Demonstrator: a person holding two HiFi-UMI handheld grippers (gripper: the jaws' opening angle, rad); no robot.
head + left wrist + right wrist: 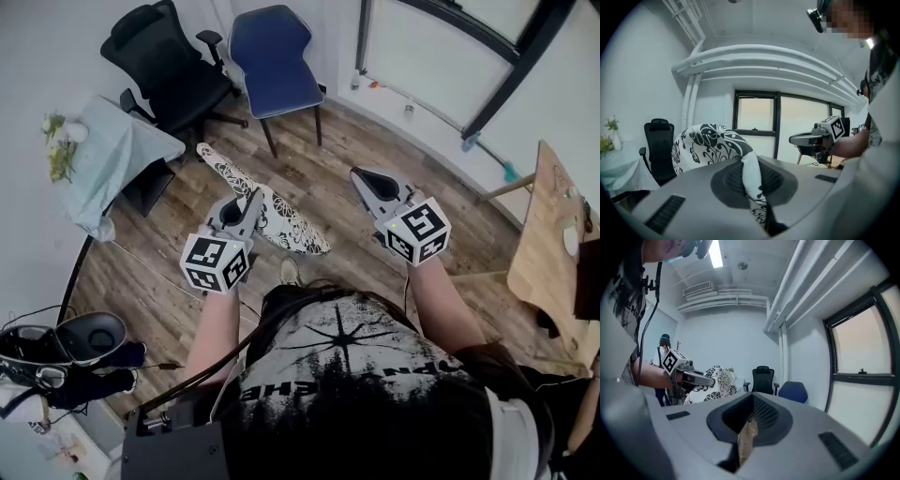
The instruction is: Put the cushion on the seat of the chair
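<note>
The left gripper (249, 197) is clamped on the patterned cushion (281, 223), held in the air well short of the blue chair (272, 61), its long axis slanting toward the black chair (173, 70), while the right gripper (364, 176) is shut and empty.

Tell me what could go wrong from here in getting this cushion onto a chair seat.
1. The left gripper pinches only one edge of the cushion, and the right gripper is off it. The unsupported rest may swing or slip free on the way.
2. The black office chair and the blue chair stand close together, so the wide cushion might snag on the neighbouring chair when lowered.
</note>
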